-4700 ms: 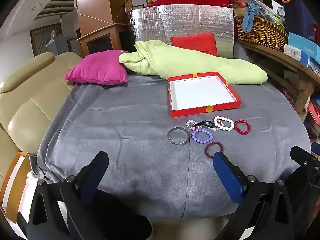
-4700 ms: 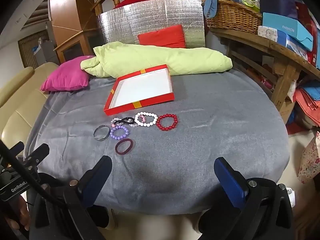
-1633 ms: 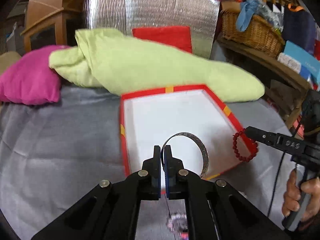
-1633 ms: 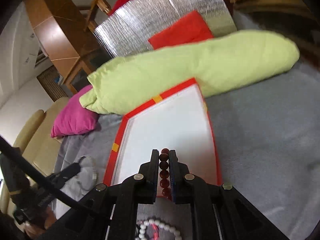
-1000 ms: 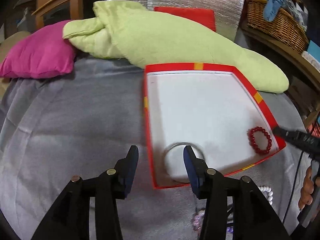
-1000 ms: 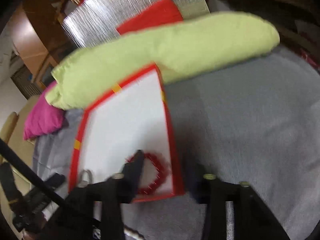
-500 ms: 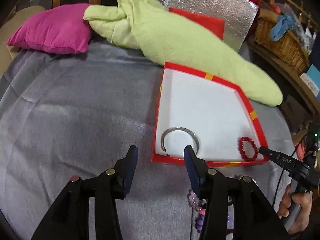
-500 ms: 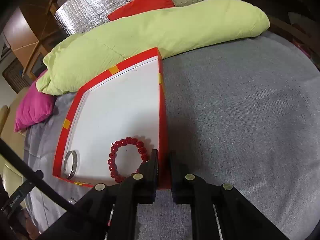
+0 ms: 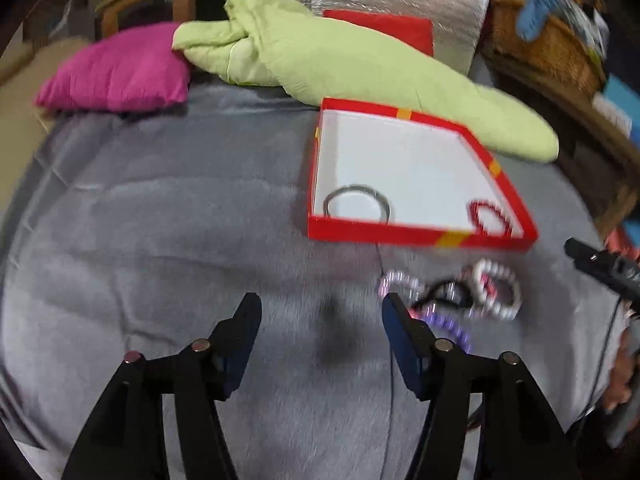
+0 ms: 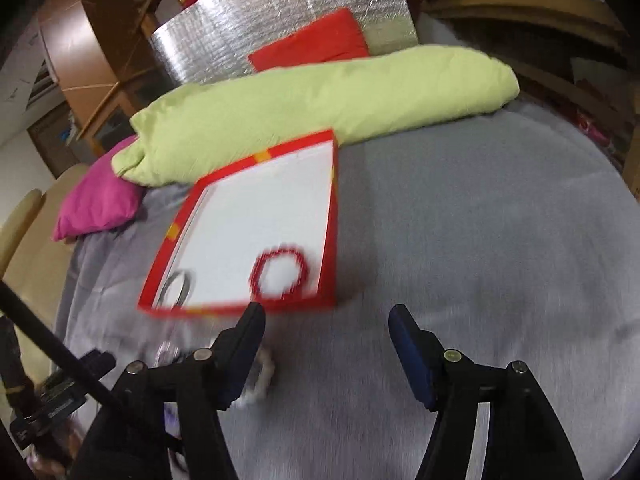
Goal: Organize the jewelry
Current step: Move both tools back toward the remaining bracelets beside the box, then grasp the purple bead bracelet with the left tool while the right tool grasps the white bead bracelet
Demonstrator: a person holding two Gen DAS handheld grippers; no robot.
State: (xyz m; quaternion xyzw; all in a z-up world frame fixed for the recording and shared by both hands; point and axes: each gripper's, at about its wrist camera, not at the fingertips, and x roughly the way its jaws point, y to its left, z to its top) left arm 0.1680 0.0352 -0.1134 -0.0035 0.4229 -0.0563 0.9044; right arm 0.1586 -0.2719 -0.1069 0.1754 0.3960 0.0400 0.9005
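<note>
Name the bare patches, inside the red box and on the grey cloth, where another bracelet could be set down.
Inside the red box, the white floor is bare between the silver bangle and the red bead bracelet, and across the far half. The grey cloth left of the box is bare. In front of the box, the loose bracelets crowd together.

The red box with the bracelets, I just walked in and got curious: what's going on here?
A person holding two grippers is sorting jewelry into the shallow red cardboard box on the grey blanket. A silver metal bangle and a red beaded bracelet lie inside it. The left gripper and right gripper are both open and empty. A white beaded bracelet and purple beaded bracelet wait outside.
</note>
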